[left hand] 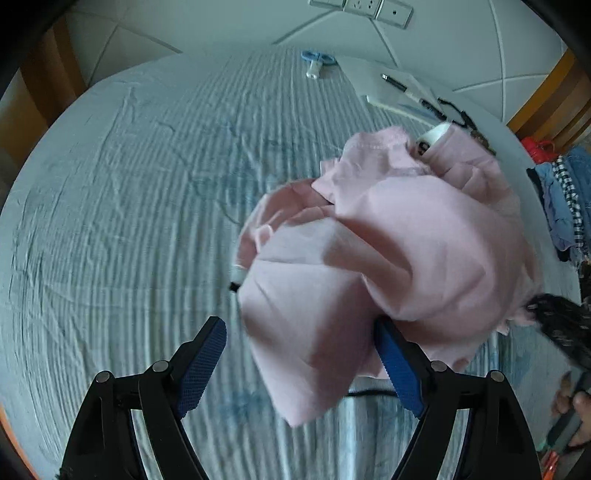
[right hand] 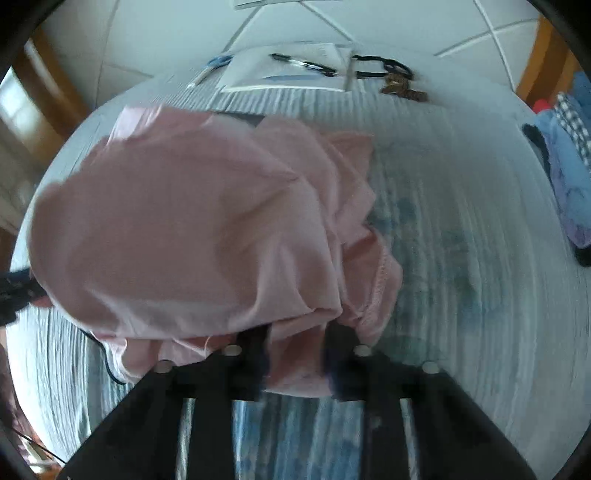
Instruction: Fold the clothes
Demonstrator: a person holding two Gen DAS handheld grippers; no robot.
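Hanging pink garment (right hand: pixel 184 229) in right gripper (right hand: pixel 295 354), left gripper (left hand: pixel 301 354) wide

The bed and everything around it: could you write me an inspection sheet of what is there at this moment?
Surface: bed with a wrinkled, pale blue striped sheet.
Job's things: one pink garment, bunched and unfolded, lifted off the sheet.
Clutter: papers with a pen at the far edge; a blue and white object; a brown item; a heap of other clothes to the right.
Grippers: left gripper open, the pink cloth hanging between its fingers; right gripper shut on the garment.
Cables: a black cord by the papers.
Surroundings: white panelled wall with sockets; wooden frames at both sides.
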